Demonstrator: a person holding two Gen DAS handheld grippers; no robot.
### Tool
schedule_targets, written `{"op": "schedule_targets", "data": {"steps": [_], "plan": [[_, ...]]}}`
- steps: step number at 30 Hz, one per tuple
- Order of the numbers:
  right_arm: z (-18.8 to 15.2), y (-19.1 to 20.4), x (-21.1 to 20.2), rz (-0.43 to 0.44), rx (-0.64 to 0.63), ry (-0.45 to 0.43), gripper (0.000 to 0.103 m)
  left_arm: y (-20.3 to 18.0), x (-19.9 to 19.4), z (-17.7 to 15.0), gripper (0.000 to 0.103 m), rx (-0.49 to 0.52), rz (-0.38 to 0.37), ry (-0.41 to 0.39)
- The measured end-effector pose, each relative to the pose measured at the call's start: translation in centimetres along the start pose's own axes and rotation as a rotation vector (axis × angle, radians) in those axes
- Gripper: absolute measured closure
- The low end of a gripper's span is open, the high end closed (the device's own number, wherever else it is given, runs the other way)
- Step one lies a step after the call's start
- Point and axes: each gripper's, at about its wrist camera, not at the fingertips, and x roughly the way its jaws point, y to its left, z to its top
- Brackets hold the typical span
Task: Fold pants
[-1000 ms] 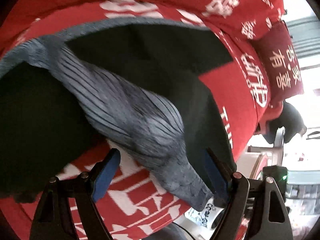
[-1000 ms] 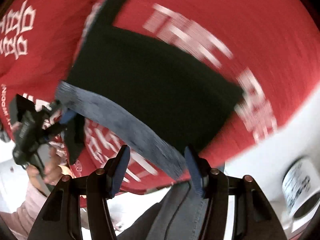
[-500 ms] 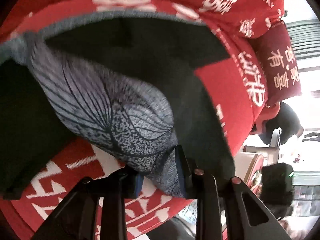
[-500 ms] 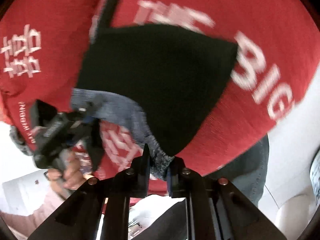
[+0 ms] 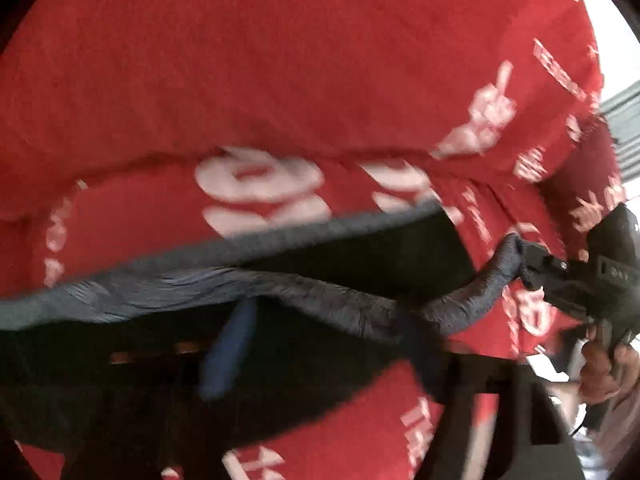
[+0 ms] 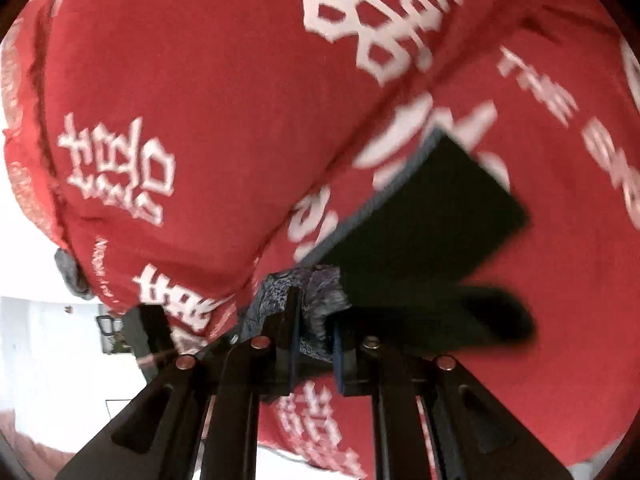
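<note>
The pants (image 5: 360, 272) are dark with a grey-blue patterned waistband (image 5: 132, 292), lying on a red bedspread. In the left wrist view, blurred by motion, my left gripper (image 5: 320, 344) holds the waistband stretched across; one blue pad (image 5: 228, 356) shows under the cloth. The right gripper (image 5: 536, 268) shows there at right, shut on the band's other end. In the right wrist view my right gripper (image 6: 314, 336) is shut on bunched waistband cloth (image 6: 316, 288), with the dark pants panel (image 6: 432, 224) beyond.
The red bedspread with white lettering (image 6: 200, 100) fills both views. Its edge and a bright white room (image 6: 48, 340) show at lower left of the right wrist view. The person's hand (image 5: 604, 364) holds the right gripper.
Both grippers closed on the waistband within the last second, then lifted and pulled it. The band now stretches taut between them, and both views have swung toward the bedspread.
</note>
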Motion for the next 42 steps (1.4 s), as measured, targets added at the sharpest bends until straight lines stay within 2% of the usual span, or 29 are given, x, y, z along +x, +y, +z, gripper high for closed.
{"op": "schedule_targets", "data": {"steps": [2,3,4,6,9,12,15,17,18,19,20,21,22,27,28,30,33,36,38,40,42], "plan": [[2.0,-0.6,1.6,-0.050,-0.006,0.032,0.082,0.6,-0.7,0.8,0.025,-0.020,0.003,-0.018],[2.8,-0.9,2.3,-0.080,-0.011,0.047,0.072,1.2,-1.2,0.9,0.025,-0.032,0.017,-0.031],[3.5,-1.1,2.7,-0.113,-0.019,0.051,0.048,1.5,-1.6,1.0,0.023,-0.043,0.036,-0.041],[3.8,-1.3,2.4,-0.150,-0.040,0.023,0.027,2.6,-1.9,0.9,0.022,-0.066,0.078,-0.050],[2.9,-2.0,1.0,-0.153,-0.044,-0.010,0.027,4.4,-0.9,-0.2,0.022,-0.095,0.166,-0.012],[1.3,-4.4,0.0,-0.224,0.026,-0.031,0.029,6.8,0.9,-2.6,0.022,-0.165,0.262,0.059],[0.1,-8.3,-0.1,-0.241,0.156,-0.025,0.042,8.4,1.9,-4.9,0.022,-0.227,0.299,0.094],[-0.2,-10.7,0.6,-0.198,0.247,-0.025,0.050,8.7,2.3,-5.9,0.022,-0.242,0.313,0.109],[-0.1,-11.3,1.1,-0.178,0.263,-0.027,0.059,8.8,2.4,-6.2,0.022,-0.245,0.315,0.118],[0.1,-11.5,1.5,-0.159,0.266,-0.026,0.076,8.8,2.7,-6.4,0.022,-0.248,0.316,0.129],[0.4,-11.5,2.0,-0.137,0.263,-0.021,0.085,8.9,2.8,-6.5,0.022,-0.250,0.314,0.135],[0.6,-11.3,2.0,-0.130,0.251,-0.025,0.091,8.8,2.9,-6.6,0.022,-0.250,0.311,0.134],[0.6,-10.9,1.6,-0.132,0.227,-0.034,0.093,8.7,2.8,-6.6,0.022,-0.245,0.313,0.130],[0.2,-11.0,1.8,-0.290,0.132,0.039,0.089,9.3,3.2,-6.9,0.022,-0.259,0.346,0.169],[0.3,-10.6,1.3,-0.305,0.134,0.033,0.081,9.3,2.5,-6.7,0.022,-0.259,0.337,0.152],[0.6,-9.1,0.1,-0.387,0.107,-0.004,0.075,9.2,1.0,-6.1,0.022,-0.215,0.355,0.107],[0.3,-4.2,-0.8,-0.413,-0.065,-0.067,0.075,9.9,0.3,-5.2,0.022,-0.174,0.393,0.072],[0.3,-0.1,2.8,-0.395,-0.257,0.023,0.073,11.9,2.1,-3.9,0.022,-0.212,0.438,0.081],[0.5,1.2,6.4,-0.401,-0.332,0.078,0.063,13.4,3.9,-3.4,0.022,-0.246,0.496,0.084],[0.9,1.4,9.3,-0.417,-0.369,0.112,0.060,15.0,4.7,-3.1,0.009,-0.315,0.497,0.053],[1.4,0.9,10.3,-0.487,-0.393,0.093,0.063,15.7,4.8,-2.8,0.008,-0.338,0.502,0.041]]}}
